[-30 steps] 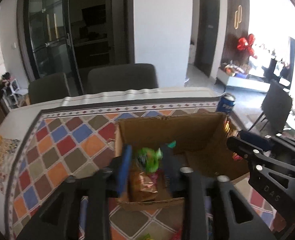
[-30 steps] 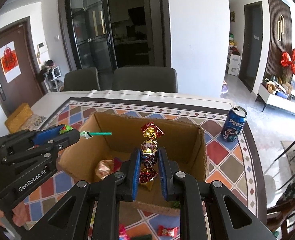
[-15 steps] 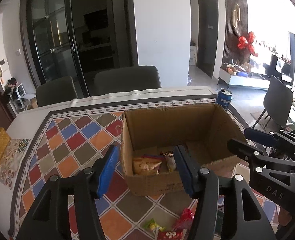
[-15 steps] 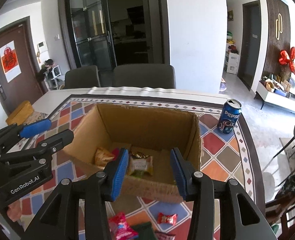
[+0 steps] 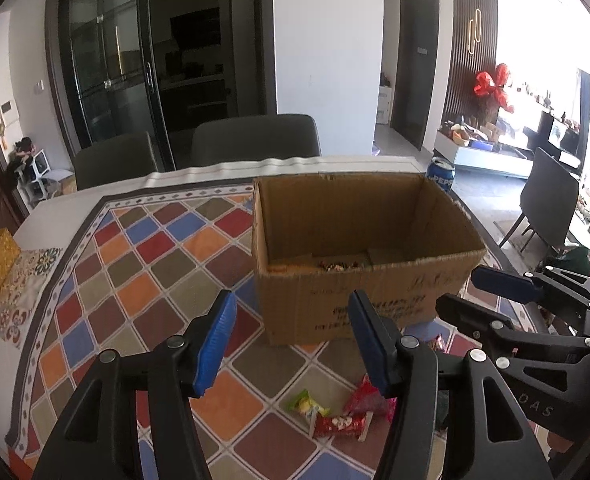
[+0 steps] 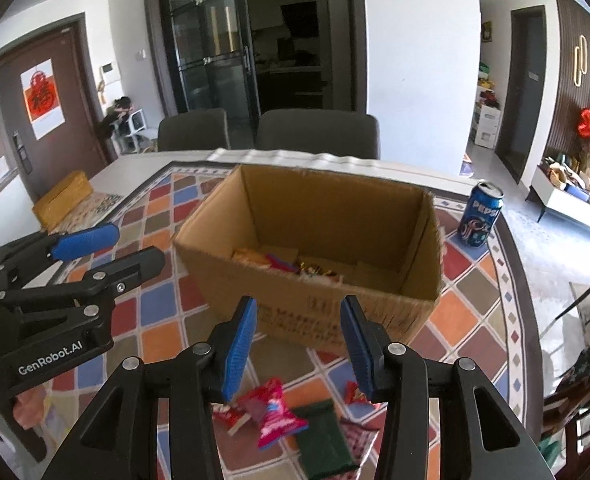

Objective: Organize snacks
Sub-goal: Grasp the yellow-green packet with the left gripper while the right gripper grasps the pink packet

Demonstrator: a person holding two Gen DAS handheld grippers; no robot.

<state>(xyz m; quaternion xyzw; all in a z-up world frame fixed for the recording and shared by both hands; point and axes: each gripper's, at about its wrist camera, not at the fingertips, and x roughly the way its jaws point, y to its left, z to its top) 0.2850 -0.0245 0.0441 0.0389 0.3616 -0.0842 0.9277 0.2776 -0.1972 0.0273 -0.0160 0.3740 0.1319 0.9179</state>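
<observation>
Most of the snacks inside the cardboard box (image 5: 359, 240) are hidden behind its near wall in the left wrist view. Beside the box, part of the loose wrappers (image 6: 279, 412) is covered by the right hand-held gripper (image 6: 299, 344), and they are blurred.
</observation>
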